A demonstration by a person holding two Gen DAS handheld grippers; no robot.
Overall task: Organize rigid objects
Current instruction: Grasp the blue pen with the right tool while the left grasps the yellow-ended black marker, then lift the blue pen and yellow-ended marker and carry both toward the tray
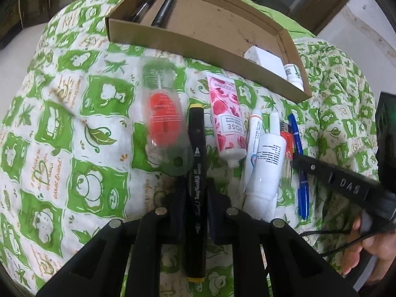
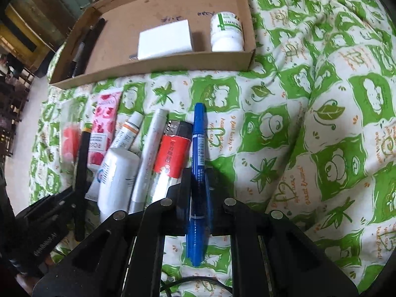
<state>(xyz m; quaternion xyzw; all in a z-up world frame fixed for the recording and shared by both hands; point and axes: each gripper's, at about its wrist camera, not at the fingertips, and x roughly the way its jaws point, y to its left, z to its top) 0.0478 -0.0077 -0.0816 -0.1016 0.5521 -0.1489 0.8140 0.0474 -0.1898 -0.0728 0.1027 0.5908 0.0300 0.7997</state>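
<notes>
Green-and-white printed bedspread (image 1: 74, 113) is what everything's lying on, so no bench here, just a soft bed. My left tongs (image 1: 195, 198) are clamped on a black marker (image 1: 196, 173) with yellow ends, pinching it about halfway along its barrel while it lies lengthwise between the fingers. My right tongs (image 2: 199, 185) are squeezed onto a blue pen (image 2: 199, 153), same deal, gripping its middle.

Between the two sits the rest of the pile in a rough row: a pink rose hand cream tube (image 1: 226, 121), a white bottle (image 1: 268, 158), a thin white tube with an orange band (image 2: 131, 131), a silvery pen (image 2: 149, 153) and a red lighter (image 2: 172, 156). Left of the marker is a clear packet with something red inside (image 1: 163, 113), a bit blurry.

Further back is a shallow cardboard tray (image 2: 158, 63). It already holds two dark pens (image 1: 153, 7) at one end, plus a white block (image 2: 164, 39) and a white pill bottle with a green label (image 2: 226, 31) at the other.
</notes>
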